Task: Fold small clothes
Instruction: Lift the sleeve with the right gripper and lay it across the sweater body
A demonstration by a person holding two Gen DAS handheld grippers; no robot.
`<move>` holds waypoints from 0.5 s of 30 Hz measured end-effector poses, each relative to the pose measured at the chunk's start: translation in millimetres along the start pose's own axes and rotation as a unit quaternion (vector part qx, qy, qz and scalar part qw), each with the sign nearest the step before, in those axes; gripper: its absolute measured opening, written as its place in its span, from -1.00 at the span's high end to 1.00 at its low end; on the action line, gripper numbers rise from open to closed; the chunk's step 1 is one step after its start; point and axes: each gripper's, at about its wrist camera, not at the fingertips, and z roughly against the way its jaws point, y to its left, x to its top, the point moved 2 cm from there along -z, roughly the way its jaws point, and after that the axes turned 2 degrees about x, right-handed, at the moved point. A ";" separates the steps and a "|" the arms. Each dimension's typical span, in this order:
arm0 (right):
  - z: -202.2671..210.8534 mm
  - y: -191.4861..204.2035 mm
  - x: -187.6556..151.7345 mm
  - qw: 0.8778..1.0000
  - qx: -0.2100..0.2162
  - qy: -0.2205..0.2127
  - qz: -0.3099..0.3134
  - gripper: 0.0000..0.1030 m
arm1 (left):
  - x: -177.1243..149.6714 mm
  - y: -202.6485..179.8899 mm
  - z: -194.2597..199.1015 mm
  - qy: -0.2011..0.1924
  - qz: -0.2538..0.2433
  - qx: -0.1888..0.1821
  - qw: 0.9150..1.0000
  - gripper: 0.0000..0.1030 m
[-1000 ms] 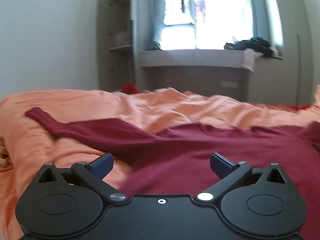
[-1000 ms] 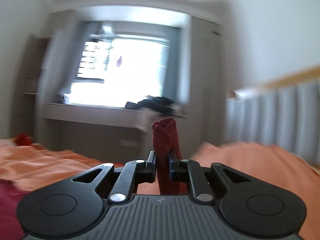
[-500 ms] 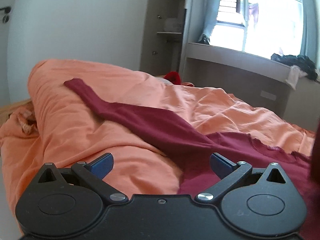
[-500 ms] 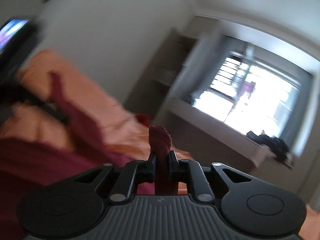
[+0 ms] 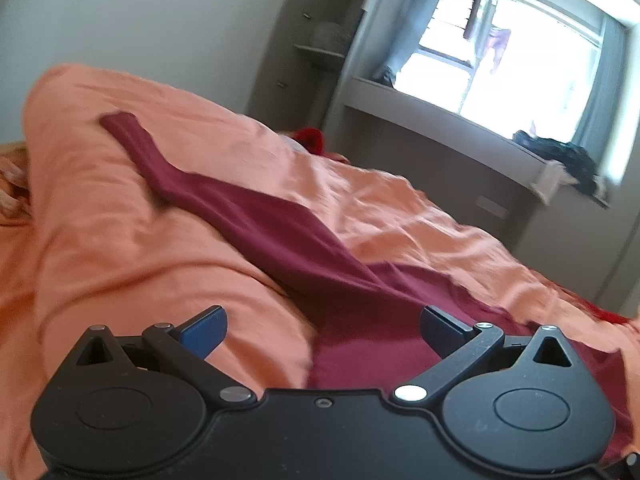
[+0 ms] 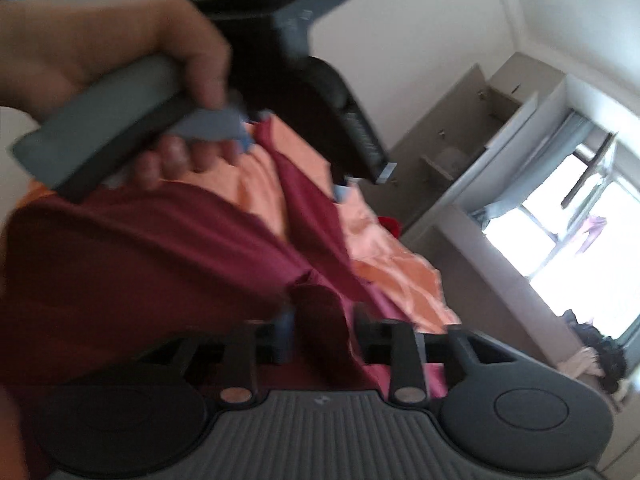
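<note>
A dark red long-sleeved top lies spread on an orange bed cover; one sleeve stretches out to the far left. My left gripper is open and empty, just above the top's body where the sleeve joins it. My right gripper is shut on a fold of the same red top, and the cloth trails leftward from it. In the right wrist view the person's hand holds the left gripper's handle right above the cloth. That view is blurred.
The orange cover bulges in a thick roll at the left. A small red item lies at the bed's far edge. Behind are a grey window ledge with dark clothes and an open shelf unit.
My right gripper has swung left and tilted with the cloth, so that it now faces the left gripper and hand. My left gripper has turned left and come nearer the sleeve, still open.
</note>
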 end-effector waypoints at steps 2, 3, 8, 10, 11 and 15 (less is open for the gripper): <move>12.1 2.0 -7.2 1.000 0.013 -0.004 -0.016 -0.21 | -3.7 -5.6 -1.5 0.006 -0.006 -0.011 1.000 -0.99; 16.1 -1.0 -8.9 0.999 0.017 -0.004 -0.027 -0.28 | -5.9 -9.0 -1.8 0.009 -0.011 -0.017 1.000 -0.99; 50.8 -38.4 -36.8 0.992 0.009 0.003 -0.122 -0.80 | -18.0 -25.3 -9.7 0.048 -0.038 -0.064 0.996 -0.99; 63.0 -62.3 -49.8 0.985 -0.014 0.015 -0.170 -0.90 | -23.9 -31.6 -11.5 0.061 -0.049 -0.076 0.994 -0.99; 69.1 -76.2 -58.8 0.980 -0.027 0.019 -0.199 -0.96 | -27.1 -34.9 -11.7 0.067 -0.055 -0.081 0.993 -0.99; 74.1 -138.1 -95.0 0.944 -0.086 0.037 -0.316 -0.98 | -41.0 -47.9 -7.3 0.075 -0.100 -0.092 0.988 -0.99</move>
